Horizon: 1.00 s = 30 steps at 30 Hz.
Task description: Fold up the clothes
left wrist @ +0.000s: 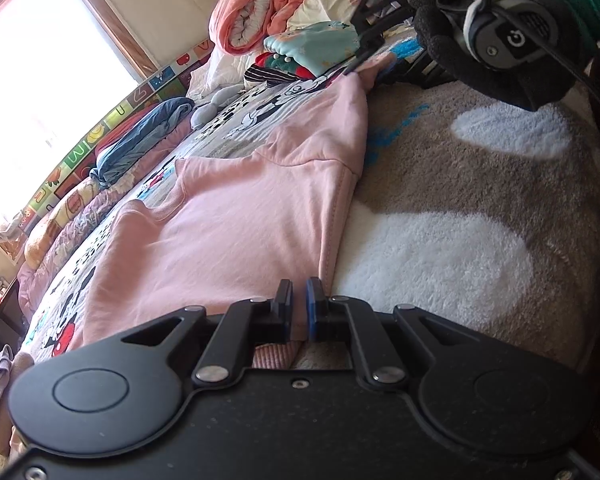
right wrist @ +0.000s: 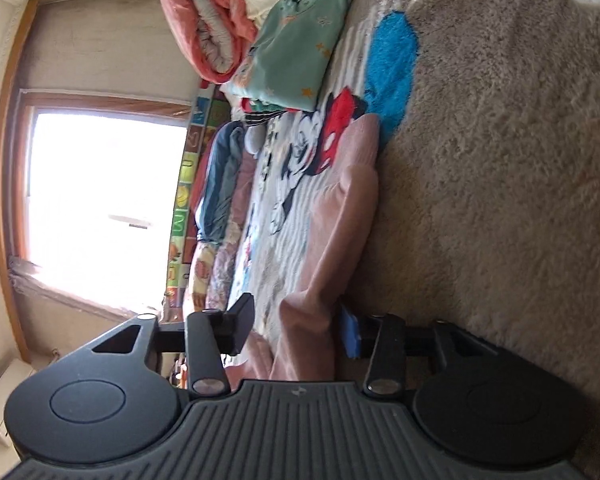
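A pink sweatshirt (left wrist: 228,216) lies spread on the bed, over a Mickey Mouse blanket (left wrist: 268,108) and a fluffy brown-and-white blanket (left wrist: 480,184). My left gripper (left wrist: 300,304) is shut on the sweatshirt's near hem edge. My right gripper (right wrist: 296,320) is open, its fingers on either side of a bunched part of the pink sweatshirt (right wrist: 340,232). In the left wrist view the right gripper (left wrist: 364,52) shows at the far end of the sweatshirt, by its sleeve.
A stack of folded clothes (left wrist: 312,50) with a teal piece on top sits at the far end, also in the right wrist view (right wrist: 296,52). An orange quilt roll (left wrist: 260,4) lies behind it. A blue garment (left wrist: 140,140) lies by the window wall.
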Motion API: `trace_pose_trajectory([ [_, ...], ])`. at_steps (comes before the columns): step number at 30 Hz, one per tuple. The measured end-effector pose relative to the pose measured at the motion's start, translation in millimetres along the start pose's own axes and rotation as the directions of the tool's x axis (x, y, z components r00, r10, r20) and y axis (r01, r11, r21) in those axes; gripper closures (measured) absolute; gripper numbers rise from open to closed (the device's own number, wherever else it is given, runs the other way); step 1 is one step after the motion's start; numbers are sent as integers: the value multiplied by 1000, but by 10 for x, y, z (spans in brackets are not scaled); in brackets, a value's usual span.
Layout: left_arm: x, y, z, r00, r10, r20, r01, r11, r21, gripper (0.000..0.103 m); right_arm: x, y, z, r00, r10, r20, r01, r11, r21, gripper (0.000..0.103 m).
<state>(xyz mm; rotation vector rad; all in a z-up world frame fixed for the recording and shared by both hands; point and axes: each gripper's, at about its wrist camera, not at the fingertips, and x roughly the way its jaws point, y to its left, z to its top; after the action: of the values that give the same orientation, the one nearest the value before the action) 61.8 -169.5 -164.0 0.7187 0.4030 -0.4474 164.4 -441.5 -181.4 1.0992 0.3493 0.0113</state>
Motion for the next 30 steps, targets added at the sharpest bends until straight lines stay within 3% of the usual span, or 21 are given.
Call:
trace_pose_trajectory([
  [1,-1,6,-2,1000,-2,0,2,1000,-1,99,-3,13,18,1000,0,7,1,1000,-13,91],
  [5,-2,18,-5,1000,-8,0,8,1000,-7,99,-15,65,92,999,-1,33,3,998,-65,92],
  [7,-2,16,-8,1000,-8,0,8,1000,-6,99,-31,93,180,998,-43,55,52,984,-171,92],
  [9,-2,18,-9,1000,-10,0,10,1000,-5,99,16,-167,327,992,-122,14,122,991,-56,81],
  [10,-2,22,-9,1000,-11,0,11,1000,-5,99,19,-284,387,992,-128,4,128,992,9,87],
  [11,-1,29,-8,1000,-13,-1,13,1000,-6,99,-11,-351,417,996,-92,8,91,994,65,85],
  [13,3,26,-2,1000,-12,-2,12,1000,-4,99,-11,-327,438,998,-54,-16,55,996,67,62],
  [16,5,17,-3,1000,-9,-1,9,1000,2,99,121,-186,445,995,-84,-50,85,996,24,47],
  [18,4,16,-9,1000,-10,0,10,1000,1,99,242,-96,462,990,-126,-69,126,992,-14,50],
  [20,0,24,-14,1000,-13,0,13,1000,-7,99,356,-29,491,985,-149,-85,143,987,-75,83],
  [21,-2,31,-17,1000,-15,1,15,1000,-13,99,369,17,523,987,-141,-73,132,985,-114,93],
  [24,-4,40,-21,1000,-19,3,19,1000,-22,99,377,172,649,996,-85,-22,74,952,-297,94],
  [26,-3,43,-21,1000,-21,4,21,1000,-22,99,525,150,674,983,-171,-63,133,911,-391,94],
  [29,0,49,-14,1000,-24,2,24,999,-26,99,601,11,694,974,-197,-110,150,929,-337,87],
  [30,2,46,-12,1000,-24,1,24,999,-25,99,559,-24,709,979,-173,-104,137,947,-291,77],
])
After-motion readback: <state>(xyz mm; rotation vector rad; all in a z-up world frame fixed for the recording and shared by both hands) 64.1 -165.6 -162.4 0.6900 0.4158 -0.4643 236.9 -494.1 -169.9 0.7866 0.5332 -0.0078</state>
